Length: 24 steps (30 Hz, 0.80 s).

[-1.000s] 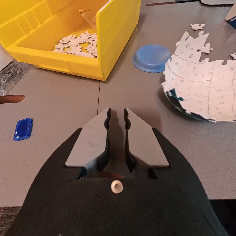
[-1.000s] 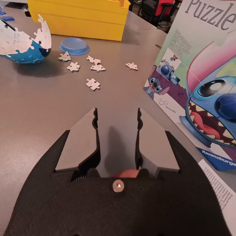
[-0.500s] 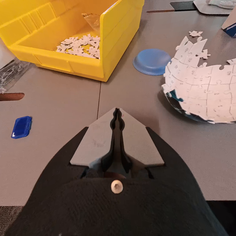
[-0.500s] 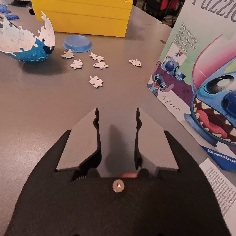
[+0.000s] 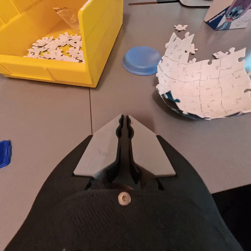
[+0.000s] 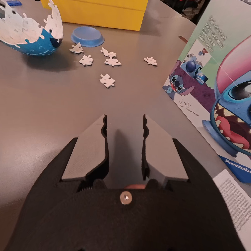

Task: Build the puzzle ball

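Observation:
The half-built puzzle ball (image 5: 206, 86), white inside and blue outside, lies on the grey table to the right of my left gripper (image 5: 125, 116). The left gripper's fingers are almost together with only a thin slit between them, and hold nothing. In the right wrist view the ball (image 6: 29, 34) sits at the far left. Several loose white pieces (image 6: 107, 80) lie on the table ahead of my right gripper (image 6: 125, 116), which is open and empty above bare table. A blue round stand (image 5: 141, 60) sits beside the ball, and also shows in the right wrist view (image 6: 87, 36).
A yellow bin (image 5: 89, 44) at the far left holds several more white pieces (image 5: 57, 48). The puzzle box (image 6: 217, 81) stands on the right with a printed sheet (image 6: 233, 201) in front. A small blue plastic part (image 5: 4, 153) lies left. A table seam (image 5: 90, 108) runs ahead. One gripper's finger ends stand about 40 centimeters off the other's.
The left gripper went from open to closed, and now shows a thin slit. It shifted slightly forward. The right gripper stayed open and moved closer to the loose pieces.

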Tool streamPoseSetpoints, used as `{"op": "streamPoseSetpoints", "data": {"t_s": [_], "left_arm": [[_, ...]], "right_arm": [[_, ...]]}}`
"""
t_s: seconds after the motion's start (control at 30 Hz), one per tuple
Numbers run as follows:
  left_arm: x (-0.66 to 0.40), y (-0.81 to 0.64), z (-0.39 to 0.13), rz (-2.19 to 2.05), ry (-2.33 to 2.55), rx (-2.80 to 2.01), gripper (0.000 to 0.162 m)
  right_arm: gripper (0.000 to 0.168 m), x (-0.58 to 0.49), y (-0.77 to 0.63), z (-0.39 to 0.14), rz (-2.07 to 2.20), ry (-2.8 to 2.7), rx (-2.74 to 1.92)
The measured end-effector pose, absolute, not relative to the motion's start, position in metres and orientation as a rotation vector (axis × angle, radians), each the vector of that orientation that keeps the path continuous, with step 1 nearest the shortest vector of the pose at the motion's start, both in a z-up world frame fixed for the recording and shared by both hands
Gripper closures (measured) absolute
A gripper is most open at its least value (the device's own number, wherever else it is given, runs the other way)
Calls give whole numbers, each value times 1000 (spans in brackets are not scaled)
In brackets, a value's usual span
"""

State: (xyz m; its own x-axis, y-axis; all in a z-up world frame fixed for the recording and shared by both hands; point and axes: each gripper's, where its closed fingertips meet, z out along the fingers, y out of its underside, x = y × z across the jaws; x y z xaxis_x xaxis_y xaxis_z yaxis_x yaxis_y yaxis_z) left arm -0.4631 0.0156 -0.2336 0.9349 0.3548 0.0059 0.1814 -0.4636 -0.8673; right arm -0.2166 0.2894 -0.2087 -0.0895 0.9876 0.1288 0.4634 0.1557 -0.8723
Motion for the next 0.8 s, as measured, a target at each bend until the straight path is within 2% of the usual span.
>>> {"op": "streamPoseSetpoints", "data": {"t_s": [0.13,0.27,0.37,0.5,0.8], "left_arm": [[-468,16,-220,172,-316,-2084,148],[-478,31,-168,177,-201,-2005,145],[-478,61,-149,131,-67,-1994,145],[-468,101,-162,-27,81,-2095,138],[-446,116,-184,-202,231,-2190,138]], "right_arm": [[121,-236,272,-189,1080,-1652,-1402],[123,-273,243,-163,1240,-1697,-1337],[130,-306,217,-150,1296,-1778,-1274],[130,-346,185,-144,1339,-1907,-1242],[130,-396,147,-180,1151,-2240,-1215]]}}
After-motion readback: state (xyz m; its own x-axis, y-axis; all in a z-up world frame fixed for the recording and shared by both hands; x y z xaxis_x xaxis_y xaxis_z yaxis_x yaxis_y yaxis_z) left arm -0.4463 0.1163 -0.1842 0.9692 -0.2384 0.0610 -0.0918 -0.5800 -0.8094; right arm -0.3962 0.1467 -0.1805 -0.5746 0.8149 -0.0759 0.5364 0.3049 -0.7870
